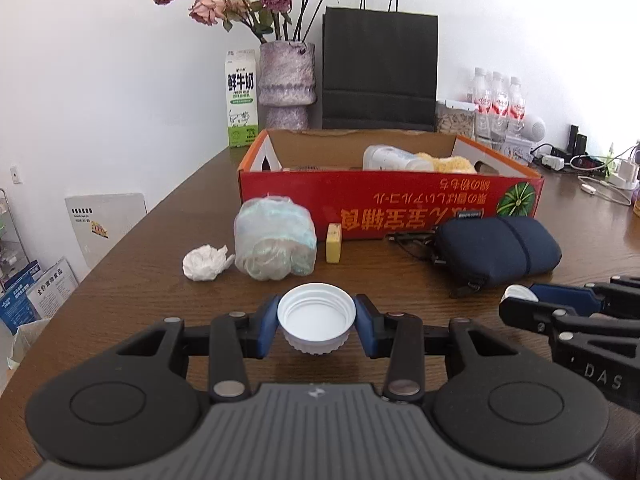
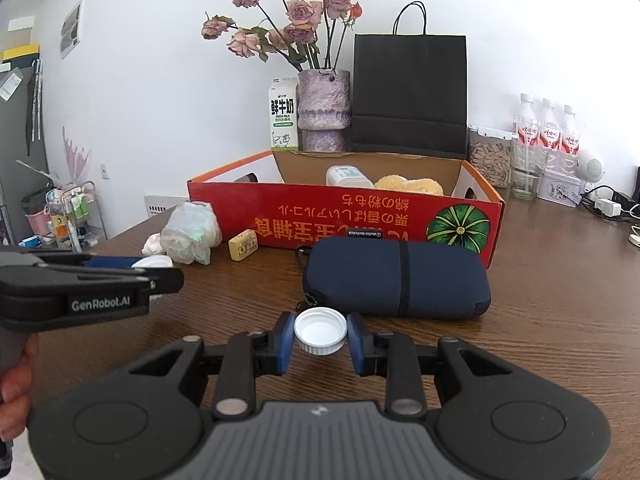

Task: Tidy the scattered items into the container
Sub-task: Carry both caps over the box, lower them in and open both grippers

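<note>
Grained wood table (image 1: 120, 280), each claw pinching a ribbed white cap, seemingly plastic.

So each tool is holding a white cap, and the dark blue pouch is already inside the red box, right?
Not quite. Each tool, left tool and right tool, does hold a white cap, but the dark blue pouch lies on the table in front of the red box, not inside. The right wrist view shows it.
</note>
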{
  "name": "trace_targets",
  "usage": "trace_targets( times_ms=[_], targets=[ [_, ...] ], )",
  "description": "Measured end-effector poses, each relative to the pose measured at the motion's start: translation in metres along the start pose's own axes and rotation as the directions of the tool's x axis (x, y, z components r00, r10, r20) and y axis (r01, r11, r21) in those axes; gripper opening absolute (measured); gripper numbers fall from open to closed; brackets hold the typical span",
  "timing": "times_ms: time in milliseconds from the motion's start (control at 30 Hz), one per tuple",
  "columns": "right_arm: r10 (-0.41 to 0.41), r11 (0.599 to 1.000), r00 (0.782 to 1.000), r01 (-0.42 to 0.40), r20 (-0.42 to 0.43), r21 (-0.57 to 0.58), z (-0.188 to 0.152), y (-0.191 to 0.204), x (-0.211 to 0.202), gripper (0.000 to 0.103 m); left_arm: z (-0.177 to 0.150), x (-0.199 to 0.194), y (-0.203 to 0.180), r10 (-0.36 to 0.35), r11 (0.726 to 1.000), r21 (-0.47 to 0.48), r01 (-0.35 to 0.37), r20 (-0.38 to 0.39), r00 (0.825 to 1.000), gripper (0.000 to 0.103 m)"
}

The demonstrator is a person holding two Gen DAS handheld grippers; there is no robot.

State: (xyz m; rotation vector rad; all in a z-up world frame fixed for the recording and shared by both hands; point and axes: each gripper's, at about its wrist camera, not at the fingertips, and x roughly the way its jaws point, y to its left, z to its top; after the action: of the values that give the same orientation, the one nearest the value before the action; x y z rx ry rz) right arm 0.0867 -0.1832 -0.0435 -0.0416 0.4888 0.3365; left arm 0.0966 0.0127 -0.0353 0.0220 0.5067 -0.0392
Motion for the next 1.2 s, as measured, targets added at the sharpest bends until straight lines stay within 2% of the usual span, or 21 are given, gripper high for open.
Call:
trace_targets(
  times_ms=[233, 433, 567, 800, 933, 1100, 1200],
  targets=[
    [0.002, 1.0, 0.995, -0.001, 0.104, -0.015, 0.029, -0.007, -0.019, 0.027, 0.035, -0.013, -0.002, -0.009, 1.0, 0.005, 0.008, 0.122, 0.992, 0.041],
    [-0.064, 0.998, 0.981, 0.068, 0.181, -0.014, 0.066, -0.024, -0.013, 0.027, 0.069, -0.006, -0.004, 0.0, 1.0, -0.014, 0.003, 0.197, 0.98, 0.041],
    [-0.102, 0.994, 0.973, 0.105, 0.209, -0.003, 0.089, -0.039, 0.001, 0.027, 0.087, 0.003, -0.005, 0.005, 0.999, -0.035, 0.003, 0.22, 0.975, 0.041],
    [-0.169, 0.986, 0.955, 0.166, 0.243, 0.032, 0.12, -0.065, 0.045, 0.027, 0.114, 0.036, -0.005, 0.02, 0.996, -0.094, 0.001, 0.229, 0.973, 0.041],
    [-0.195, 0.981, 0.958, 0.185, 0.212, 0.066, 0.124, -0.084, 0.079, 0.027, 0.122, 0.067, -0.005, 0.036, 0.994, -0.109, -0.013, 0.216, 0.976, 0.041],
    [-0.208, 0.978, 0.962, 0.204, 0.179, 0.044, 0.124, -0.102, 0.11, 0.027, 0.135, 0.118, -0.005, 0.052, 0.991, -0.131, -0.028, 0.181, 0.982, 0.041],
    [-0.226, 0.974, 0.963, 0.222, 0.145, 0.047, 0.122, -0.113, 0.125, 0.027, 0.125, 0.138, -0.004, 0.047, 0.996, -0.087, -0.035, 0.145, 0.988, 0.041]
  ],
)
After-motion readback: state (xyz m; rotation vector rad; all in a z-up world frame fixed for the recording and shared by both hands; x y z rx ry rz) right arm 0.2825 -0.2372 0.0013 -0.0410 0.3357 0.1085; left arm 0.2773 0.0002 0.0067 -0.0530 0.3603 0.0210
